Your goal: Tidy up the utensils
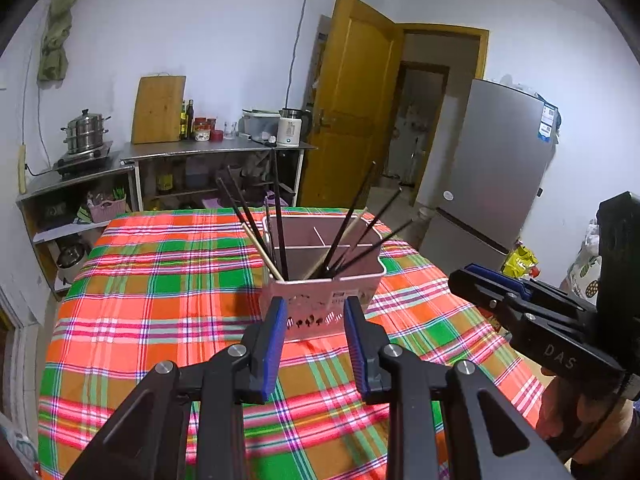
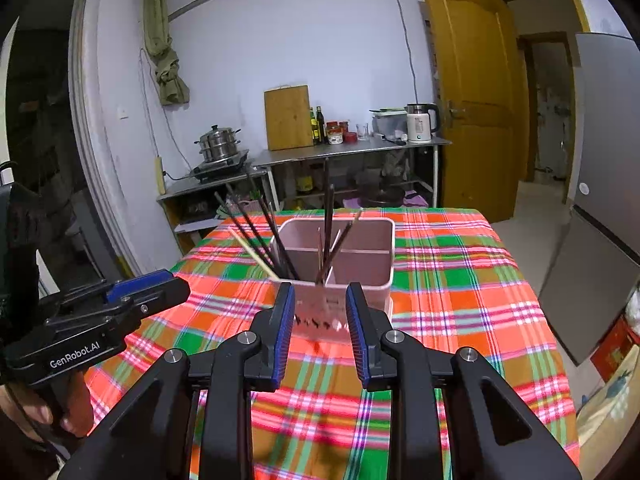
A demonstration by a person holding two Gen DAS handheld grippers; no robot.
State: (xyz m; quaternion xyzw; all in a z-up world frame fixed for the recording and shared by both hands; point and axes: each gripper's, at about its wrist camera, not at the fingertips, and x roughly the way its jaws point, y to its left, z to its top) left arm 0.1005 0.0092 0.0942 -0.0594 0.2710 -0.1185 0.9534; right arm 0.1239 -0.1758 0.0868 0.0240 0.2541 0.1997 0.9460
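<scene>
A pink divided utensil holder [image 1: 360, 280] [image 2: 380, 276] stands on the plaid tablecloth [image 1: 160, 280] [image 2: 460, 300]. Several dark chopsticks [image 1: 280, 220] [image 2: 256, 224] and a pale wooden one [image 1: 262, 252] [image 2: 252, 250] lean out of its compartments. My left gripper [image 1: 316, 304] is open just in front of the holder, with nothing between its blue pads. My right gripper [image 2: 320, 290] is likewise open and empty, a little short of the holder. Each gripper also shows from the side in the other view, the right gripper [image 1: 466, 276] and the left gripper [image 2: 176, 280], held by a hand.
Behind the table is a steel counter [image 1: 216, 150] [image 2: 352, 150] with a cutting board [image 1: 160, 110], bottles, a white kettle [image 2: 420, 124] and a steamer pot [image 2: 218, 144]. A grey fridge [image 1: 496, 168] stands to the right, beside an open yellow door [image 2: 476, 92].
</scene>
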